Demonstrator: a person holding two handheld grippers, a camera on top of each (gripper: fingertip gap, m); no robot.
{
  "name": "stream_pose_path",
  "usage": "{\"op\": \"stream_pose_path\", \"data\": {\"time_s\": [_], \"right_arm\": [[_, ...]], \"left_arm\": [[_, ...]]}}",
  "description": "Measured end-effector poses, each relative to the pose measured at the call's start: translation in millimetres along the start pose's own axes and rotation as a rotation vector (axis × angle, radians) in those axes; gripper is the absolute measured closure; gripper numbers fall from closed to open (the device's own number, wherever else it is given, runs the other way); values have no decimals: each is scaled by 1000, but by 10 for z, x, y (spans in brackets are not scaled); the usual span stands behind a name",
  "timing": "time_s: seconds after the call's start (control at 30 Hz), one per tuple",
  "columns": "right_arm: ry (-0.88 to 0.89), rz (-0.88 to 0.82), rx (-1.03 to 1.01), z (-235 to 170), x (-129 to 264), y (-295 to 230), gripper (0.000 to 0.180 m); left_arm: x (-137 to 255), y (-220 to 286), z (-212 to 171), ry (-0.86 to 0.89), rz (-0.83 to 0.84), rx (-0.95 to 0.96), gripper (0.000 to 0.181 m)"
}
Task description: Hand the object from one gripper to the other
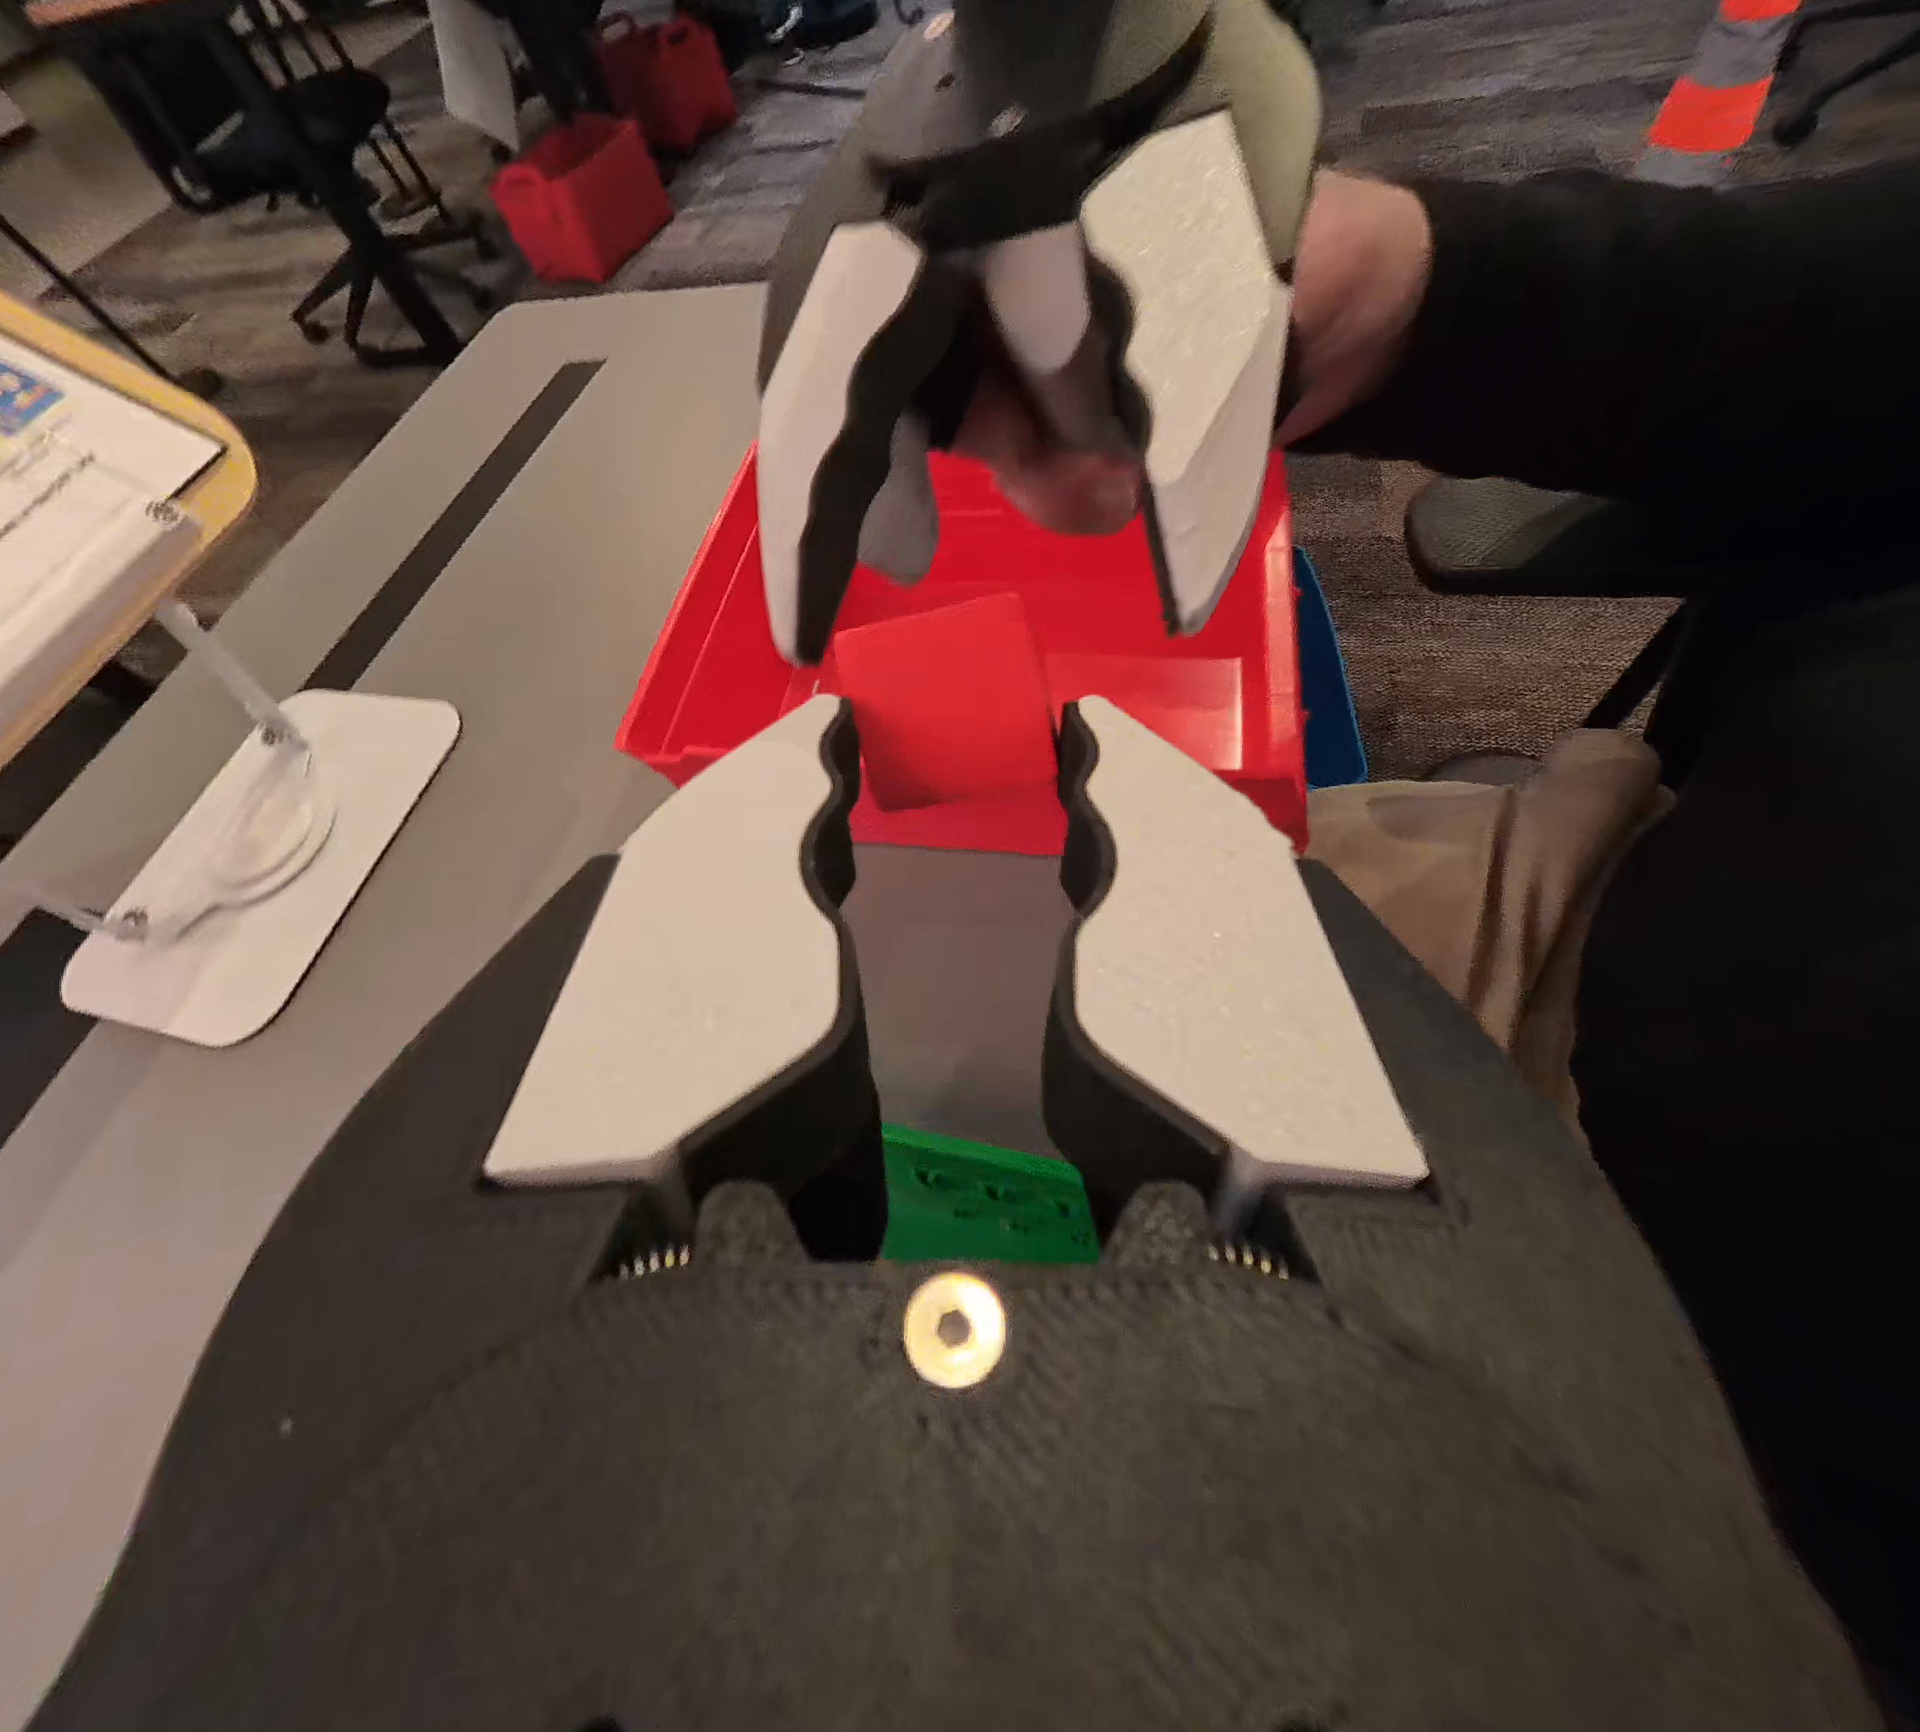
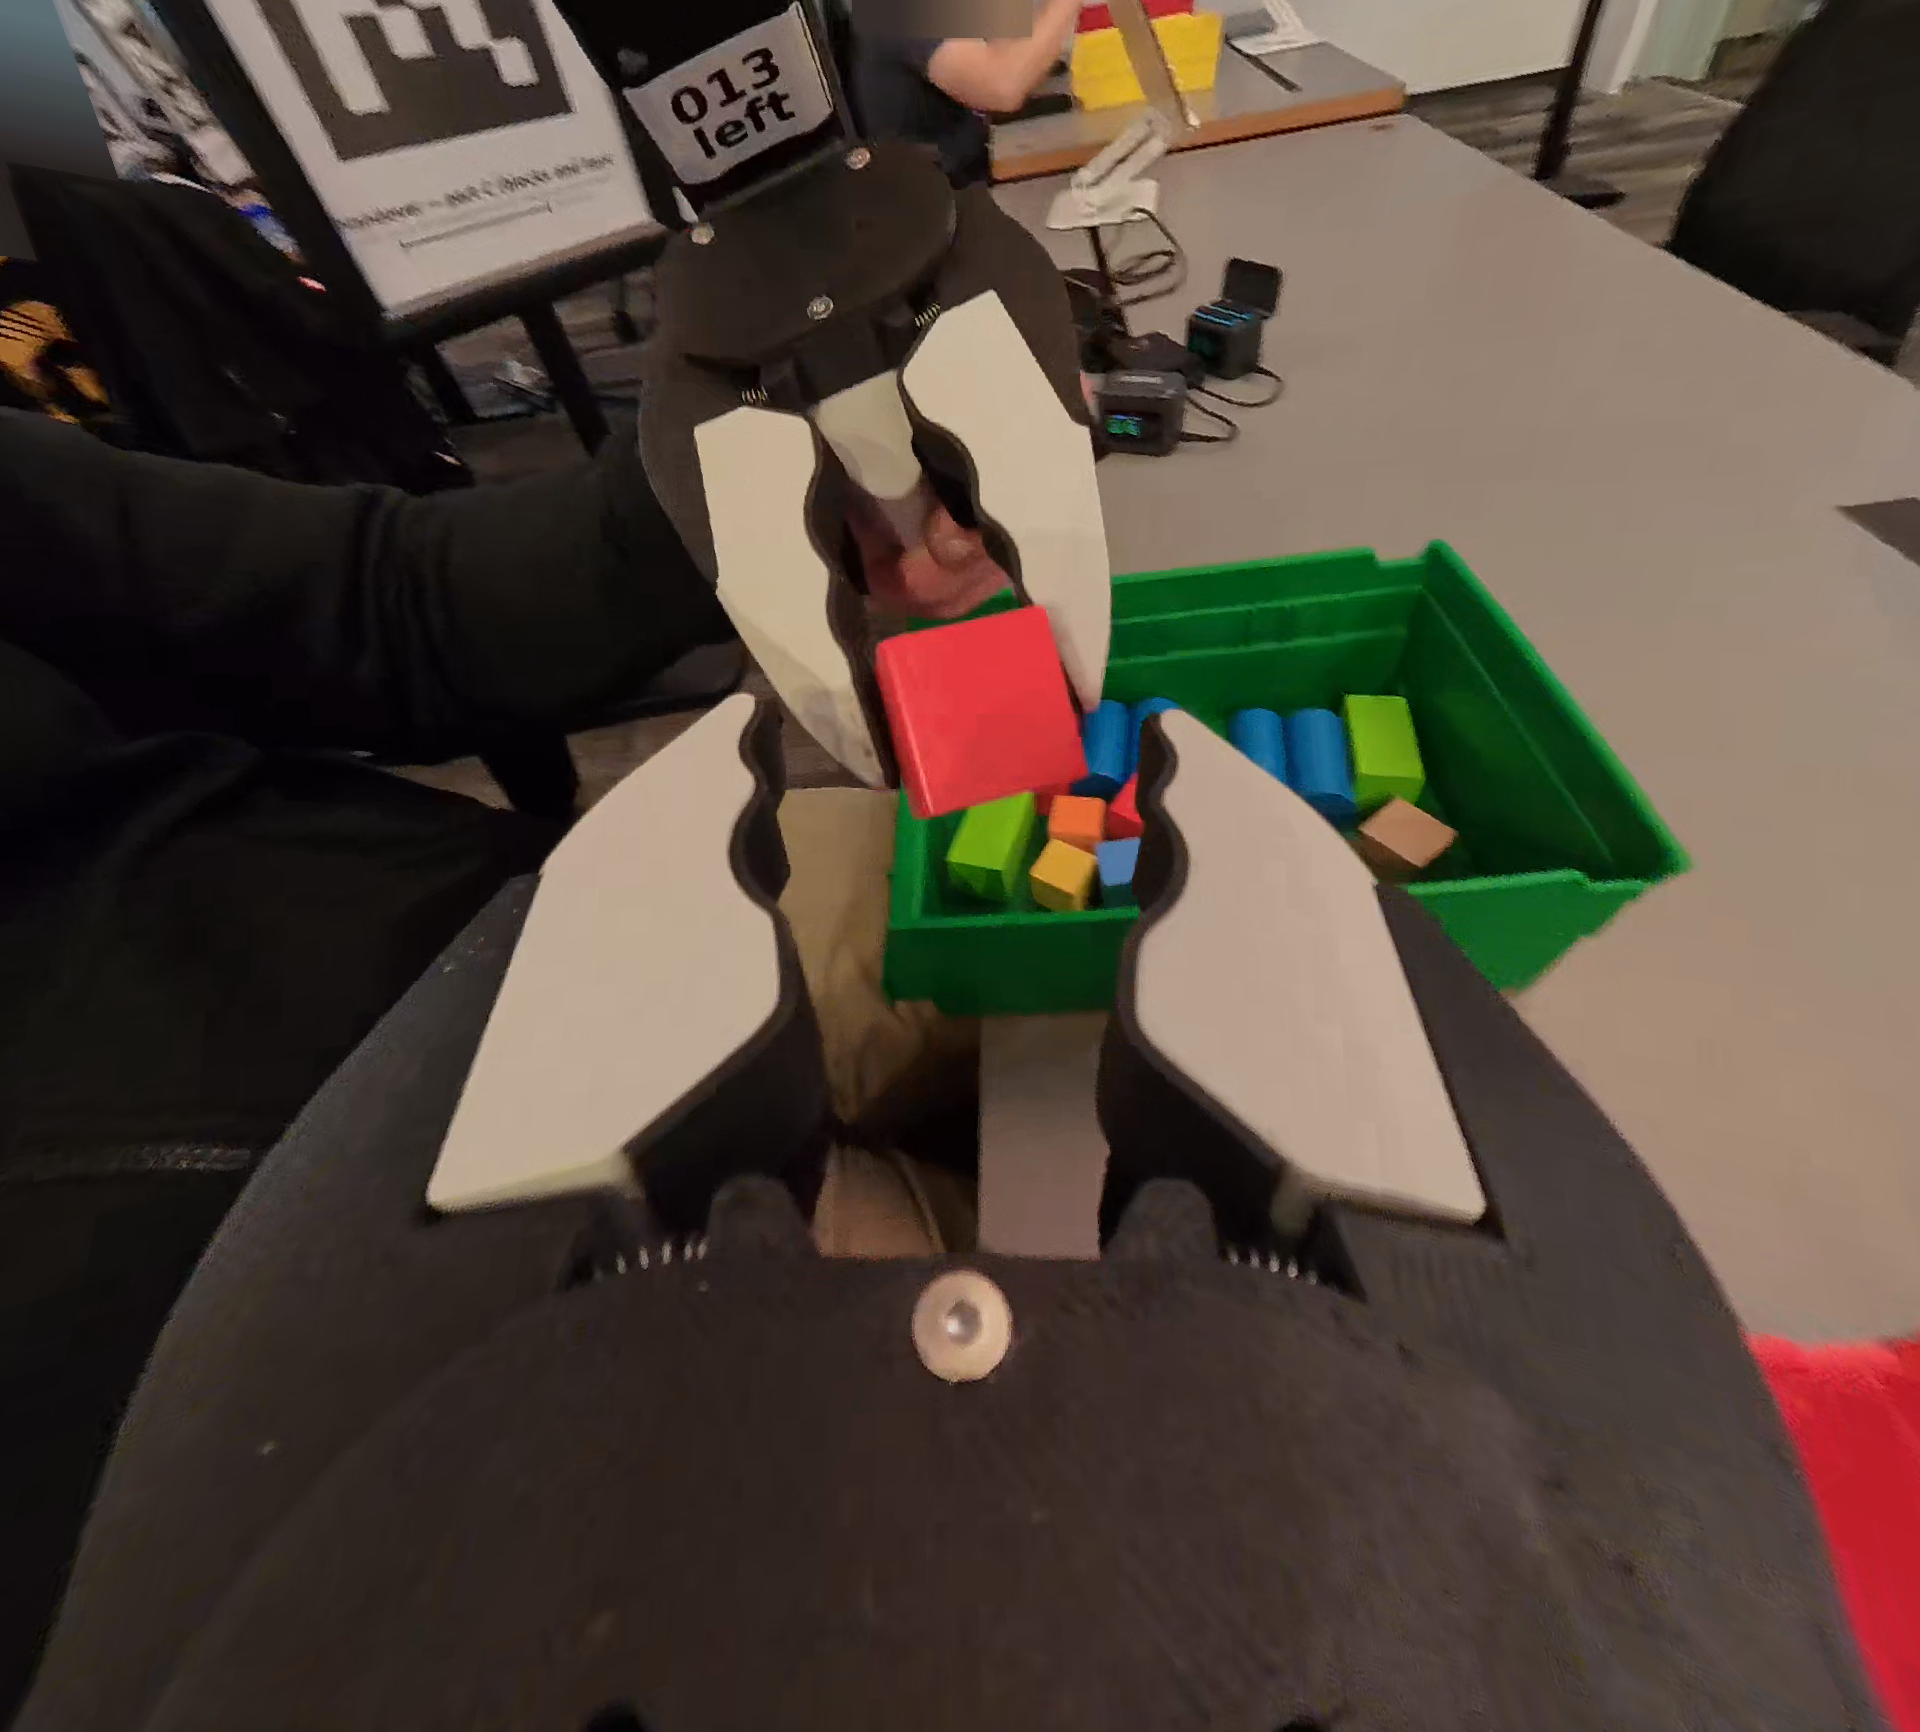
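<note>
Now, block: smooth red cube (image 2: 977,708), clamped by left gripper (image 1: 954,726).
Right gripper (image 2: 951,732): jaws apart, empty.
Bin: green plastic (image 2: 1538,809), 3 o'clock, grey table (image 2: 1558,394).

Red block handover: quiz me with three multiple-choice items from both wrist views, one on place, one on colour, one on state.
1. Where is the red wooden cube-shaped block?
A. in the green plastic bin
B. between the fingers of the left tongs
C. on the grey table

2. What colour is the plastic bin lying past the left tongs in the left wrist view?
A. red
B. yellow
C. white

3. How do the right tongs stand?
A. shut on the block
B. shut on nothing
C. open, holding nothing

Answers:
1 B: the right wrist view shows the left tongs gripping the block above the green plastic bin.
2 A: the red plastic bin lies beyond the block there.
3 C: the right tongs show a wide gap with nothing between the fingers.
</note>
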State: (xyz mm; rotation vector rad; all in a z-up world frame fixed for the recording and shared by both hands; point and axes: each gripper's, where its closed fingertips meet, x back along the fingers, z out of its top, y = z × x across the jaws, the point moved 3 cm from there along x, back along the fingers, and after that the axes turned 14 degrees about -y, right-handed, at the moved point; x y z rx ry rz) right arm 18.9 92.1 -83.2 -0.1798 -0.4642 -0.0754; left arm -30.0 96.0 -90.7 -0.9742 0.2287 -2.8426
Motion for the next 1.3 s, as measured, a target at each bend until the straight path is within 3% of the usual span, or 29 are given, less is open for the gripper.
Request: {"op": "stream_pose_path", "data": {"time_s": [0.03,0.33,0.63,0.8,0.9,1.07,1.17,1.3], "right_arm": [[6,30,0,4,-20,-29,118],[76,163,-3,79,18,-119,146],[50,68,-36,95,188,74,146],[-192,-214,-168,-371,500,648,146],[-331,-336,-249,-726,622,952,146],[-606,-421,-348,-1366,548,1282,146],[-792,-455,-339,-1698,423,1391,146],[-910,-435,-333,-1922,248,1443,146]], "left_arm": [[3,34,33,8,8,-13,144],[129,123,166,82,-12,-22,144],[213,50,106,98,-5,54,148],[439,-73,-5,97,30,98,156],[485,-97,-99,52,11,132,146],[486,-149,-211,-9,19,179,145],[431,-215,-358,-77,52,187,153],[343,-299,-565,-155,83,210,154]]}}
